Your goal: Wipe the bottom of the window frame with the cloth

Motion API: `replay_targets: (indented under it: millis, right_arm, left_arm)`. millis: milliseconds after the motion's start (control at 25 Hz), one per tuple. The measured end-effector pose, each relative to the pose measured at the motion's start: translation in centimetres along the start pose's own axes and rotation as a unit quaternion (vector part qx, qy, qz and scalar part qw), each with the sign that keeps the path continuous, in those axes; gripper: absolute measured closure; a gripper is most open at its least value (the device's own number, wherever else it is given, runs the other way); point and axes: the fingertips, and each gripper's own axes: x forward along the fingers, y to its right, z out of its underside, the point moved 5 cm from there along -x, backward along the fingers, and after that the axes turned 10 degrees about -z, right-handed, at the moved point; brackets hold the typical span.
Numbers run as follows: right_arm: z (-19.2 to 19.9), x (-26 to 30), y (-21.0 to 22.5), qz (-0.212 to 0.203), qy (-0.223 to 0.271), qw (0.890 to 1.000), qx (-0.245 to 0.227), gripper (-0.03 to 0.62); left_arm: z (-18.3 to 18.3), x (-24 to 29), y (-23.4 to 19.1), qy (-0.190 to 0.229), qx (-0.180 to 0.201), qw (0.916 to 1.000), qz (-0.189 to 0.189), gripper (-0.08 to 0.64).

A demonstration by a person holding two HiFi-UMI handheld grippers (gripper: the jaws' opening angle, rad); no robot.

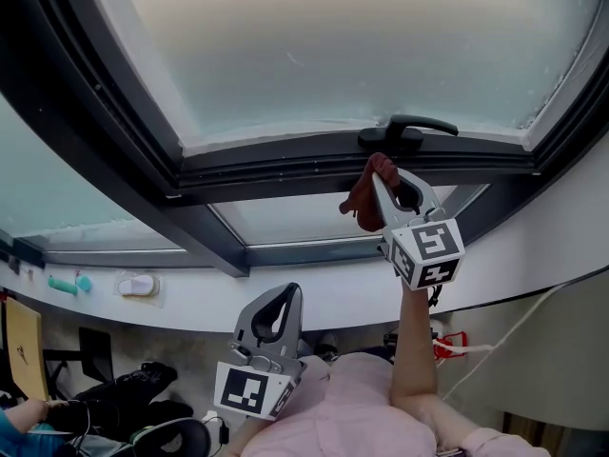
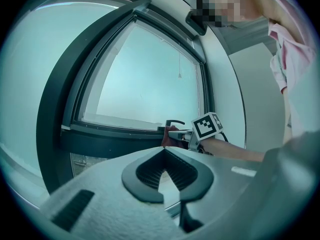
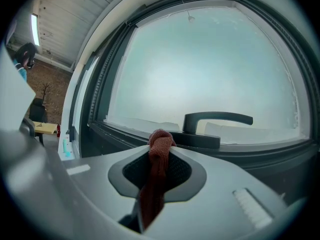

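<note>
The right tongs are raised to the window and clamped on the cloth, a red-brown rag. In the right gripper view the cloth runs up between the two pads of the right tongs, and its bunched end pokes out past the tips. That end sits at the frame, on the dark bottom bar, just beside the base of the handle. The rest of the rag hangs loose to the left of the tongs. Whether the rag actually presses on the bar cannot be told from any view.

The handle lies level, just right of the cloth's end (its lever points right). The glass above it is pale and misted.

The left tongs are held low, well apart from the frame, in front of the person's pink shirt. Seen from their own camera, the left tongs have their tips together and nothing lies between the pads. That same view shows the right tongs far off at the frame, with the cloth at their tip.

On the white sill below the window, a small teal thing and a white thing lie at the left, near each other.
</note>
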Motion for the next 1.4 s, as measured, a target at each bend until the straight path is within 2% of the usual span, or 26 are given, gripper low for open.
replay_targets:
  millis: [680, 1400]
  right_arm:
    - [0.5, -1.9, 2.5, 0.030, 0.006, 0.999, 0.014, 0.534]
    - [0.7, -2.7, 3.8, 0.045, 0.015, 0.999, 0.022, 0.534]
  left_arm:
    - [0.1, 0.5, 0.3, -0.002, -0.003, 1.0000, 0.002, 0.560]
    - [0.2, 1.1, 0.5, -0.006, -0.003, 0.9999, 0.009, 0.560]
